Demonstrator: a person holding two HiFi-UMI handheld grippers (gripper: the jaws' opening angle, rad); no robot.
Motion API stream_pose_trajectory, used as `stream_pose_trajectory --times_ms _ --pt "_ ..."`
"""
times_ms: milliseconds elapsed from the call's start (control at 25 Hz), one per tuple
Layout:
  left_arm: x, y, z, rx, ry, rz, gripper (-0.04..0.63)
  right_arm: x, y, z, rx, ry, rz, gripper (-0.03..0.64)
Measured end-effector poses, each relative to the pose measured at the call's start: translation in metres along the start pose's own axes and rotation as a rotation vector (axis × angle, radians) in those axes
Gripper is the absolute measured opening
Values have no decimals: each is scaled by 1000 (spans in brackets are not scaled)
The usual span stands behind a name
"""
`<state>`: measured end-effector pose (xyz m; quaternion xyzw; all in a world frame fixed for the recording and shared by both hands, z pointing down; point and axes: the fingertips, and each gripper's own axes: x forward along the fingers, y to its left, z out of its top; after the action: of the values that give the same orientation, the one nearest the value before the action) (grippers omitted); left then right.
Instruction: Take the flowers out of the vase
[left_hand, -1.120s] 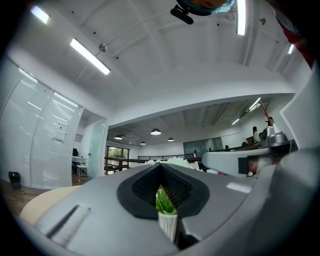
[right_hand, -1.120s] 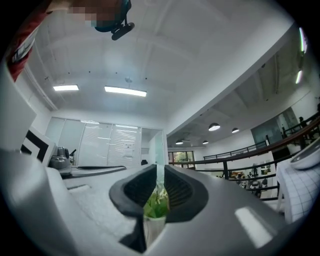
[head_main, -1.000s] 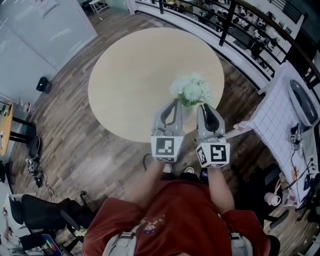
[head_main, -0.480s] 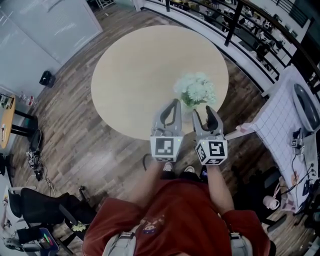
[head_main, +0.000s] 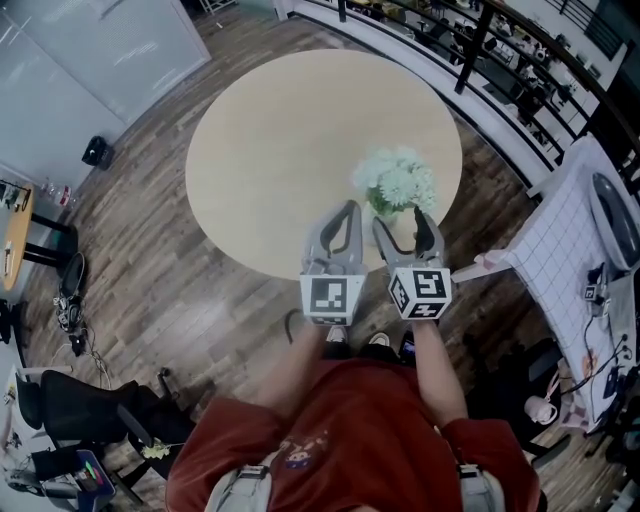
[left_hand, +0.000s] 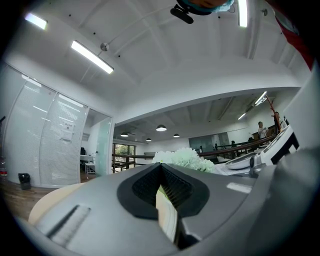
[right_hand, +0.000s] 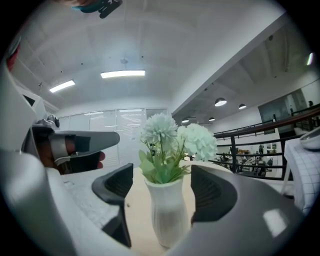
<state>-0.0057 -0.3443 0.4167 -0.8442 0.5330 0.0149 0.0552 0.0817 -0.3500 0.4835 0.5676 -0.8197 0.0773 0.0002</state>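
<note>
Open-plan office, glass partitions (left_hand: 52, 142), ceiling striplights (left_hand: 92, 56), mezzanine railing (head_main: 520, 70)

The vase (right_hand: 167, 215) is white, matt and ribbed lengthwise, ceramic by its look. The round table (head_main: 280, 130) has a pale, smooth, matt top. The floor (head_main: 200, 300) is dark wood planking. The left gripper (left_hand: 161, 172) is matt grey plastic with black ribbed pads (left_hand: 177, 189).

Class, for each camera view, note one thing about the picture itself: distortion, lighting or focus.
Head view: fisheye curves the railing round the table; even light, pale flowers nearly washed out. Left gripper view: black corners, bright ceiling strip light, close jaws fill the lower frame. Right gripper view: vase sharp, black corners, ceiling bowed.
</note>
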Motion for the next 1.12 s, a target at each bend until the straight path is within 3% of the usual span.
stream_pose_trajectory --times_ms 840,1120 --pt "6 4 -11 -6 27 20 3 45 -9 3 -59 69 39 362" --pt "5 3 -15 -3 38 18 3 45 -11 4 -83 73 36 283"
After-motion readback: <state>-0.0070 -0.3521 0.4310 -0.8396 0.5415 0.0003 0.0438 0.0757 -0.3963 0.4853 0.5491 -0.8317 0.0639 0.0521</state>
